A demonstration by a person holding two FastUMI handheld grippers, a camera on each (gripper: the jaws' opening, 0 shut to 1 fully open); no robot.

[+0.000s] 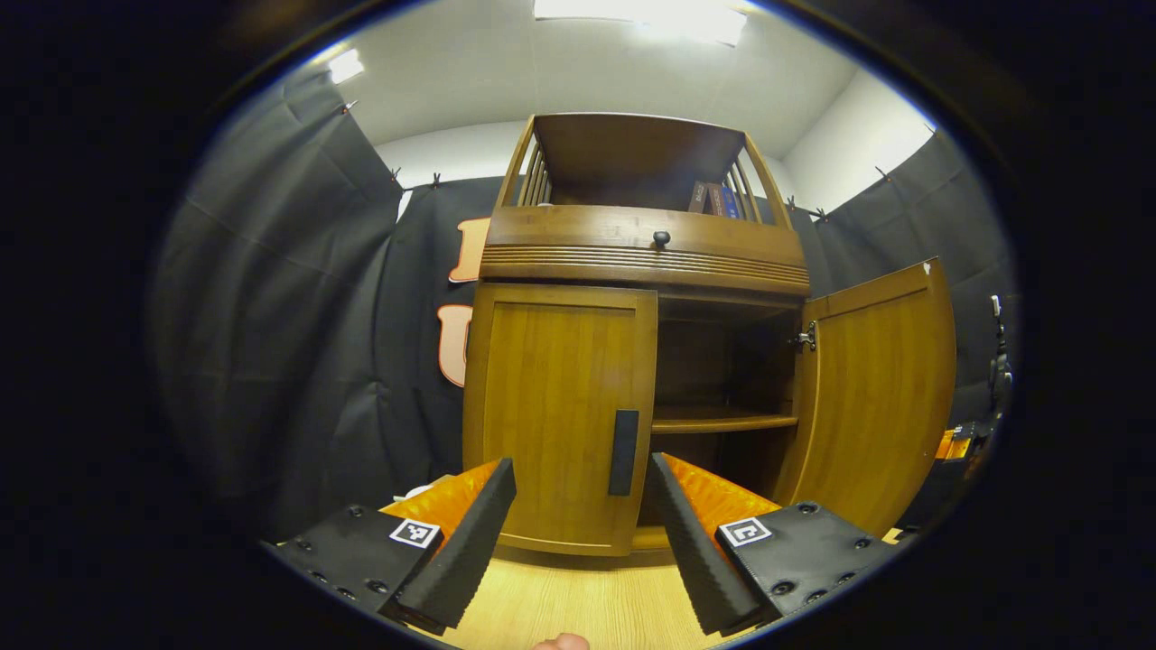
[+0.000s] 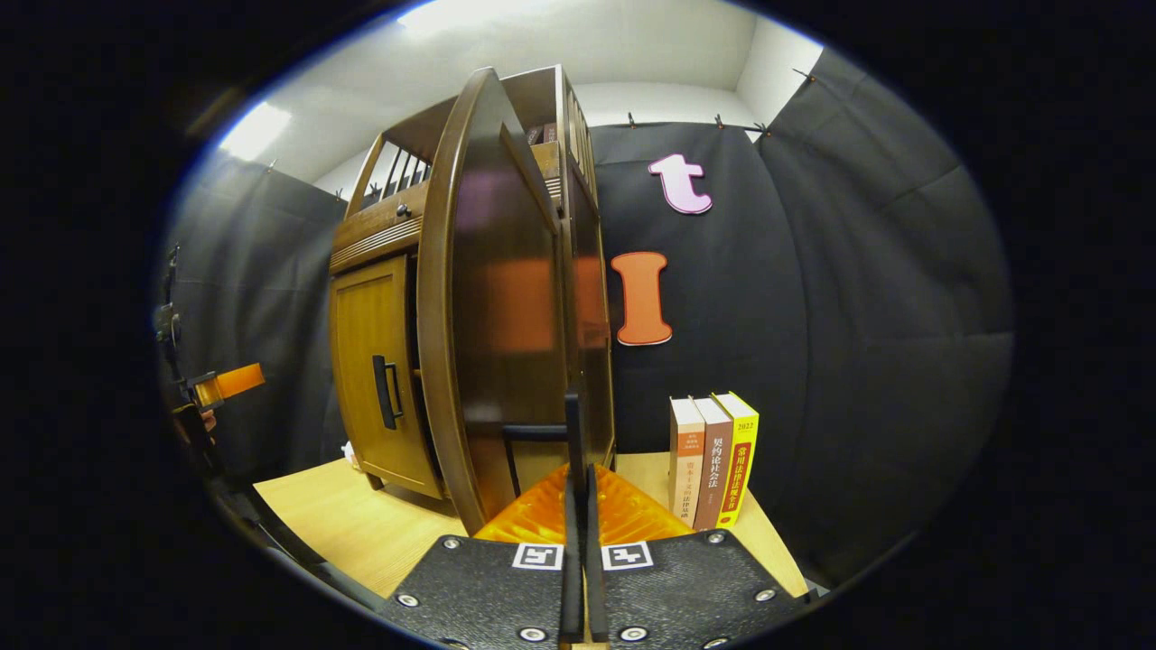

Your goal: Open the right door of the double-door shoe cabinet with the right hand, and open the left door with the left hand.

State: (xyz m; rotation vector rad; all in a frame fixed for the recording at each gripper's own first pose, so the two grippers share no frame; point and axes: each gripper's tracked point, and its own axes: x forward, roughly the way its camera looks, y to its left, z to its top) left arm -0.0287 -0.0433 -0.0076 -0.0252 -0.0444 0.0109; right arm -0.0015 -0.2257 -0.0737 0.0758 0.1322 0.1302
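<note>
**Left gripper view: right door swung out, left door waiting for the open claw**

Left gripper view has the left claw (image 1: 582, 515) released, its fingers spread wide with nothing between them; straight ahead of it stands the brown wooden double-door shoe cabinet (image 1: 643, 248) on the pale wooden surface (image 1: 587, 600); the closed left door (image 1: 560, 415) lies dead ahead, and its dark vertical bar handle (image 1: 623, 451) sits just above the gap between the fingers, nearer the right finger; off to the claw's right the right door (image 1: 876, 397) stands swung well open, baring an inner shelf (image 1: 722, 420).

In the right gripper view the right claw (image 2: 578, 515) is clenched, fingers pressed together; the open door's edge rises directly ahead and a dark handle bar (image 2: 535, 433) sits just above the tips, but whether they pinch it I cannot tell; three upright books (image 2: 713, 460) stand to the claw's right.

The step in hand, I judge, is the left door; to do it well, bring the left claw forward and slightly right so the handle sits squarely between the fingers; close firmly; then pull along an arc around the hinge on the door's far left edge, rather than straight back, so the grip does not slip.
</note>
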